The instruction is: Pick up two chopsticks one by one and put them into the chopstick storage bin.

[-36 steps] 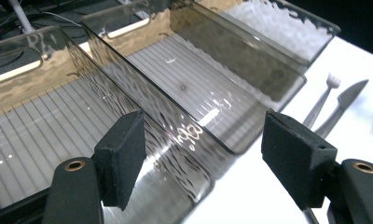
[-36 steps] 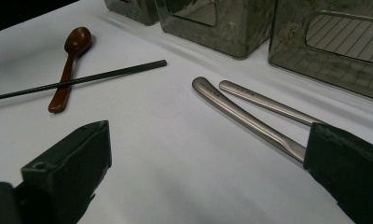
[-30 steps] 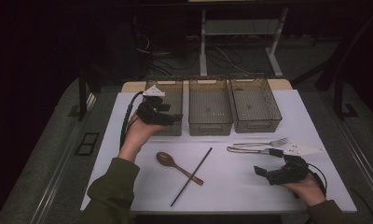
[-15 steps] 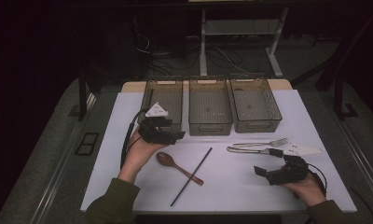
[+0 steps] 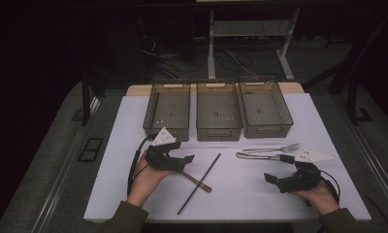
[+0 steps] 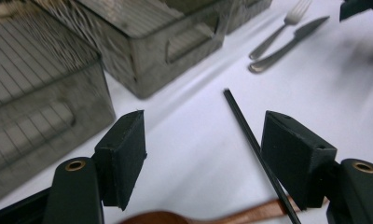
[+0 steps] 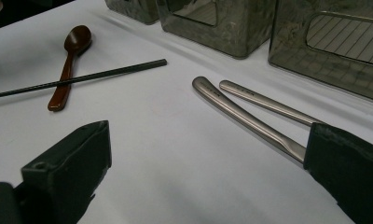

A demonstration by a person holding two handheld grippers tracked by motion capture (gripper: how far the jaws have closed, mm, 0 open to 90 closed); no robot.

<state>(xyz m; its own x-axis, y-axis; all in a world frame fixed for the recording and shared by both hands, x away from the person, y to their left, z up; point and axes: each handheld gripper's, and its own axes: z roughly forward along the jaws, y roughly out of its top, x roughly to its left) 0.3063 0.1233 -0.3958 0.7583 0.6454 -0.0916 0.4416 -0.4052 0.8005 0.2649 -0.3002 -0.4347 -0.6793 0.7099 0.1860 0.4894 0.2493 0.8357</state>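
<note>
A brown wooden spoon (image 5: 195,180) lies at front left of the white table, and a black chopstick (image 5: 211,166) crosses its handle. My left gripper (image 5: 185,161) hovers open right over the spoon's bowl. The spoon (image 6: 175,218) shows low between the jaws, and the chopstick (image 6: 250,135) runs past the right one. A metal fork (image 5: 274,149) and knife (image 5: 262,156) lie side by side at right. My right gripper (image 5: 274,180) rests open just in front of their handles. The two metal handles (image 7: 240,112) reach toward its right jaw, untouched.
Three smoky plastic bins stand in a row at the back: left (image 5: 167,131), middle (image 5: 218,132), right (image 5: 267,130). A thin dark stick seems to lie along the left bin's left wall (image 5: 154,106). Bare white tabletop (image 5: 240,194) spreads between the two grippers.
My left gripper has come back from above the left bin toward the person and now sits low over the spoon. The right gripper has stayed put.
</note>
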